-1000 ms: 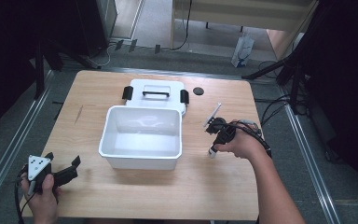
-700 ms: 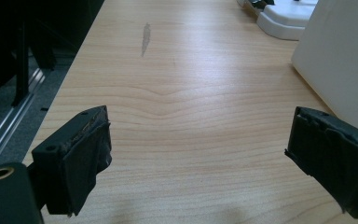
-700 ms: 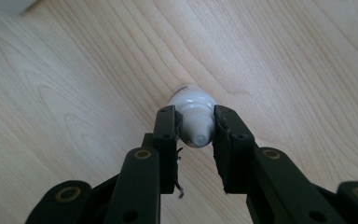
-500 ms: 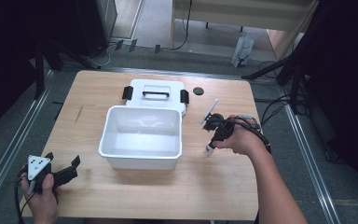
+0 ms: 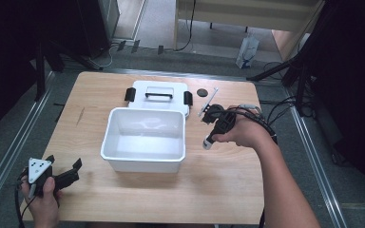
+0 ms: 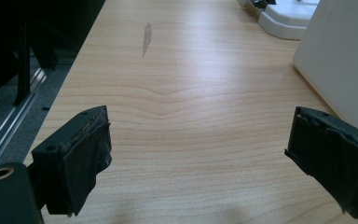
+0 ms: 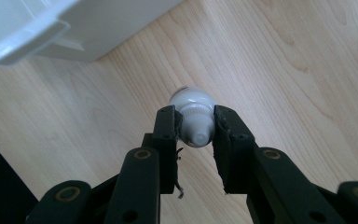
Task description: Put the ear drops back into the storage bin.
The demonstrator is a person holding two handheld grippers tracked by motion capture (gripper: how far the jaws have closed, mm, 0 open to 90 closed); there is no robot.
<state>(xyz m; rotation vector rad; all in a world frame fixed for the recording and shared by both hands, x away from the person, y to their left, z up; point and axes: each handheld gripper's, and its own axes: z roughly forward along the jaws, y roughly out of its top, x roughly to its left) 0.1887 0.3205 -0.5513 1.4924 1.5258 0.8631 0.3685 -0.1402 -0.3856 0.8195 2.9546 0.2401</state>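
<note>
The right gripper (image 7: 195, 128), clamped on the small bottle (image 7: 193, 116), has lifted it off the table (image 5: 218, 180) toward the bin (image 5: 145, 154), while the left gripper (image 6: 196, 154) stays open.

My right gripper (image 7: 196, 128) has its jaws clamped on a small white bottle (image 7: 193, 116), arm reaching in over the table, hand raised. My left gripper (image 6: 198, 149) sits low by the near left corner, jaws spread wide, nothing between them.
</note>
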